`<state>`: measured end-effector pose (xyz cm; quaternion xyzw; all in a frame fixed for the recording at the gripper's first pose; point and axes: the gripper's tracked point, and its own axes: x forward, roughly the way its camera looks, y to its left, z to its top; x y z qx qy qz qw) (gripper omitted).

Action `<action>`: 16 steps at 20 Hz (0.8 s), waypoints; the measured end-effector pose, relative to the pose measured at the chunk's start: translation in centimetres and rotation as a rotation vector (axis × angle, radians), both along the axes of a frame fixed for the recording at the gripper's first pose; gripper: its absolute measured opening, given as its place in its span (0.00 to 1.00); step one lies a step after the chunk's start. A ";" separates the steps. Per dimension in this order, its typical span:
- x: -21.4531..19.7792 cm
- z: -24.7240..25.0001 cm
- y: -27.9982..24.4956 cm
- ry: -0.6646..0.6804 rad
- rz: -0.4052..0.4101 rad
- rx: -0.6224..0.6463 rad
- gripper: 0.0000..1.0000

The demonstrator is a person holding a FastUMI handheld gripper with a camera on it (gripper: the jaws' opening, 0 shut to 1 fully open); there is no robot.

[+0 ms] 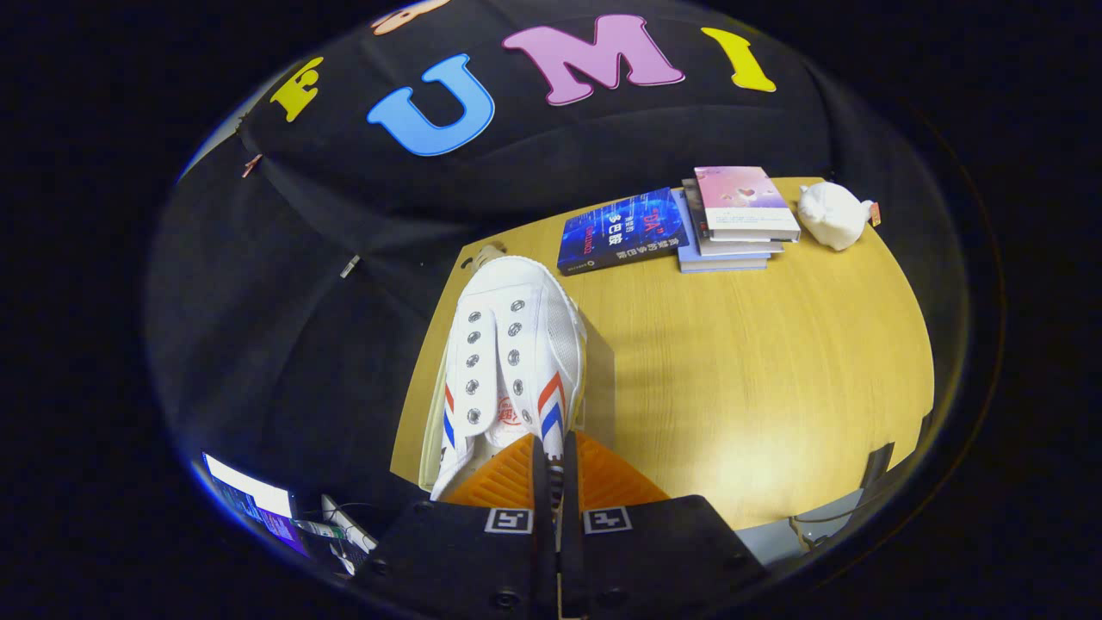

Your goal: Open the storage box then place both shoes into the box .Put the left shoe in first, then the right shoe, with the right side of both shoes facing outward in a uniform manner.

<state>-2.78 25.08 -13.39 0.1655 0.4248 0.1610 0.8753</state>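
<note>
Gripper view. The tongs (pixel 555 469) are pinching the rear collar of a white canvas shoe (pixel 512 362), both fingers pressing on the thin side wall near the heel opening, with almost no gap between them. The shoe is hanging forward from the fingers, toe pointing away, over the near left corner of the wooden worktop (pixel 758 379); whether its sole is touching the wood cannot be told. Red and blue stripes are showing on both flanks, and the eyelets are running unlaced along the tongue. Beyond the shoe, well apart, a dark blue book (pixel 622 230), a small stack of books (pixel 732 220) and a white figurine (pixel 833 213) are lying at the far edge.

Handling judgement: the shoe is probably light, with soft, pliable canvas and a stiffer rubber sole, so it is likely swinging about the pinch point. The collar rim by the heel is offering a thin, grippable edge; the smooth rubber toe cap would be slipperier.
</note>
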 end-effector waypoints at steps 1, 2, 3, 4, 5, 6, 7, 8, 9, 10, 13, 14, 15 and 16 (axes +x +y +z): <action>0.1 -0.7 0.9 0.027 0.010 -0.011 0.07; 0.2 -1.5 1.7 0.051 0.018 -0.026 0.07; 0.4 -2.1 2.4 0.068 0.021 -0.042 0.07; 0.9 -2.6 3.0 0.082 0.016 -0.059 0.07; 1.5 -3.3 3.5 0.088 0.007 -0.080 0.07; 2.0 -4.0 3.8 0.092 0.000 -0.102 0.07; 2.5 -4.7 4.2 0.101 -0.005 -0.123 0.07; 2.8 -5.1 4.5 0.111 -0.011 -0.140 0.07; 2.9 -5.6 4.9 0.123 -0.015 -0.152 0.07; 3.2 -6.2 5.2 0.133 -0.015 -0.165 0.07; 3.7 -7.5 5.2 0.145 -0.020 -0.215 0.07; 3.7 -7.7 5.2 0.137 -0.026 -0.230 0.07; 4.0 -7.9 5.2 0.127 -0.035 -0.244 0.07; 4.0 -8.2 5.1 0.122 -0.043 -0.256 0.07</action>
